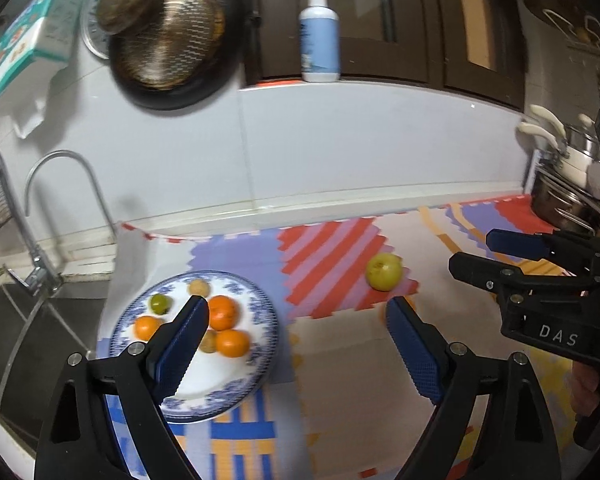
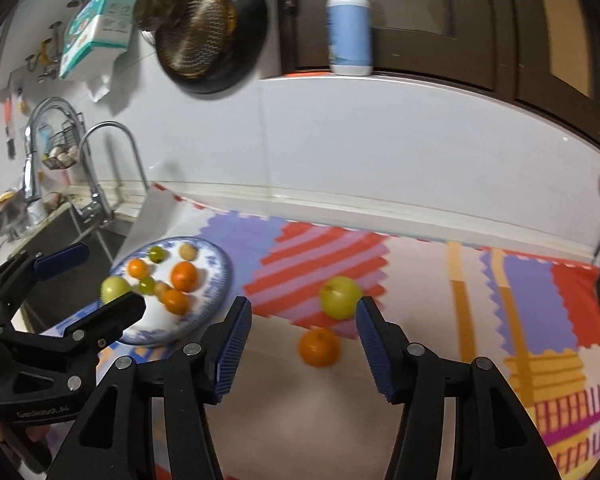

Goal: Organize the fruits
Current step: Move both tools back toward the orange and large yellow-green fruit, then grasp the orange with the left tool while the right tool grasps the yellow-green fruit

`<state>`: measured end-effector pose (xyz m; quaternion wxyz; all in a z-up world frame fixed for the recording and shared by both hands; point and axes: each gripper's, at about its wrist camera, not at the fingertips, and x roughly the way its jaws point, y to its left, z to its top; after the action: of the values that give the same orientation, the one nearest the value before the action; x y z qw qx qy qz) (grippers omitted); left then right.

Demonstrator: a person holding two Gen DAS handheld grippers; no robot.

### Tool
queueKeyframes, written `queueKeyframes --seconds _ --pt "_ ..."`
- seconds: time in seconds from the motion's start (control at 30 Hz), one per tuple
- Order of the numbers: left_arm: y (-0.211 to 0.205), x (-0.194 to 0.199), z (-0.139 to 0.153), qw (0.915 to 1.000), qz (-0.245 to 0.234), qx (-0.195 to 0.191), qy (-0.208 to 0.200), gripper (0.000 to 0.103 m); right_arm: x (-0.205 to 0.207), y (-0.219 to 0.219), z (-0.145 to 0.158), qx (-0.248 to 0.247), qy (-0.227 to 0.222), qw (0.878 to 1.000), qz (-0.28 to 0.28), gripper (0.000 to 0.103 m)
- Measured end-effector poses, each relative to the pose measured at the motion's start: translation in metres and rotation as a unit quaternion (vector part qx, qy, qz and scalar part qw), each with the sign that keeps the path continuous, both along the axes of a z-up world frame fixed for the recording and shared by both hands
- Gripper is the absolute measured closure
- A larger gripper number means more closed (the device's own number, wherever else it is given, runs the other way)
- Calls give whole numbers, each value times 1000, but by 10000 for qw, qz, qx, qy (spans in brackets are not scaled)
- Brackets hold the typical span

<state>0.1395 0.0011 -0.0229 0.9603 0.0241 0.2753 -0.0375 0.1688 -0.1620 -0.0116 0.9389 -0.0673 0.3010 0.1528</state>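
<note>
Holding both tongs, left [image 1: 296, 316] and right [image 2: 303, 312], apart and empty, I see one blue-patterned plate [image 2: 216, 280] with seven fruits; two lie outside.

This is a home kitchen. A curved metal tap [image 2: 112, 148] arches over a dark sink [image 2: 80, 236] at the left, a black frying pan [image 2: 208, 28] hangs on the white tiled wall [image 2: 380, 140], and steel pots [image 1: 568, 184] are stacked at the right. A pump bottle [image 2: 349, 24] stands on a ledge before dark wooden cabinet doors [image 2: 480, 20], and a colourful patterned mat [image 2: 480, 300] covers the counter.
</note>
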Motion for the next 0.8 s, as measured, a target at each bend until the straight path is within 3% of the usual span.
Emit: queueKeyframes --seconds 0.37,0.8 --pt "-50 41 -38 9962 -600 -177 613 14 15 -45 -23 -218 325 9989 -260 48" --pt "-83 94 -86 9840 -991 -186 1466 43 52 -68 -62 -326 794 9959 -278 48"
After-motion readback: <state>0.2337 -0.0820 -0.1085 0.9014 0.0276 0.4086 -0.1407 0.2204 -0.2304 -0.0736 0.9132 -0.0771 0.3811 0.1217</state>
